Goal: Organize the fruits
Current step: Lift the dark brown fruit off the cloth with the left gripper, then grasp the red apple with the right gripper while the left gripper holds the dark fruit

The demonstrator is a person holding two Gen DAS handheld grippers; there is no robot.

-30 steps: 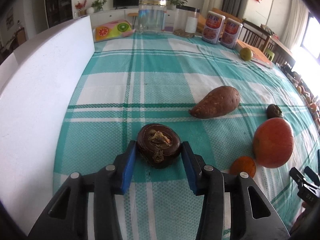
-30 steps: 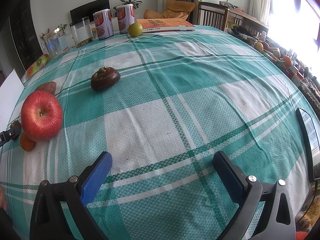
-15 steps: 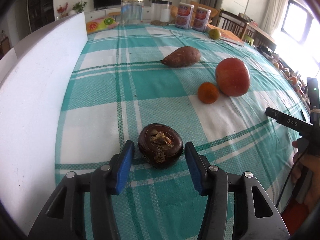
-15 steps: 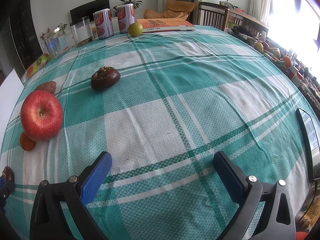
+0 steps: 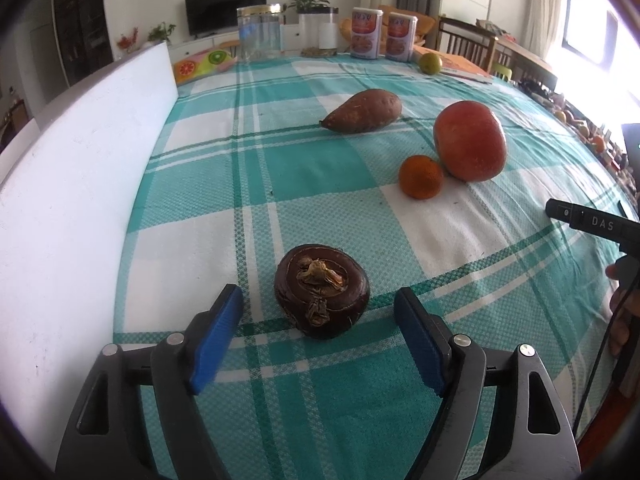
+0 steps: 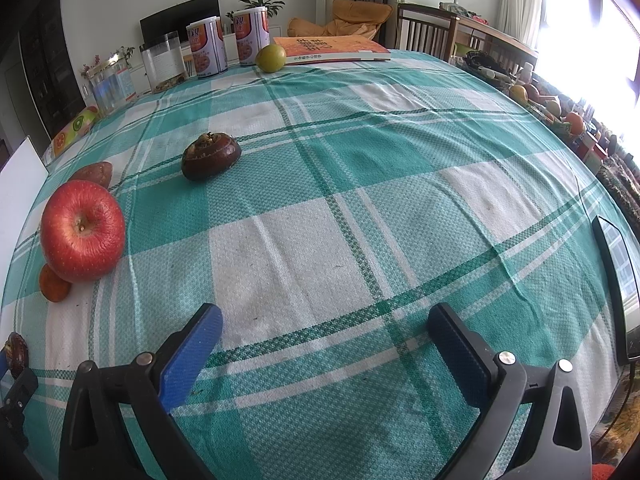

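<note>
A dark brown water chestnut (image 5: 322, 290) rests on the checked tablecloth (image 5: 280, 160) between the blue pads of my left gripper (image 5: 318, 300). Its jaws are opening, and a gap shows on each side of the fruit. Farther off lie a small orange (image 5: 421, 177), a red apple (image 5: 470, 140) and a sweet potato (image 5: 364, 111). My right gripper (image 6: 324, 320) is open over bare cloth, holding nothing. In its view a second water chestnut (image 6: 211, 156) sits mid-table, the apple (image 6: 82, 236) and orange (image 6: 54, 286) are at the left, and the first chestnut (image 6: 16, 354) is at the left edge.
A white board (image 5: 80, 184) runs along the table's left side. At the far end stand two cans (image 5: 364, 32), clear jars (image 5: 260, 32), a green fruit (image 6: 271, 58) and an orange book (image 6: 332, 50). A dark screen (image 6: 616, 280) lies at the right edge. A hand (image 5: 624, 312) shows at the right.
My left gripper carried the water chestnut back from beside the apple and orange to the near side by the white board, then its jaws spread off it. The right gripper stayed put.
</note>
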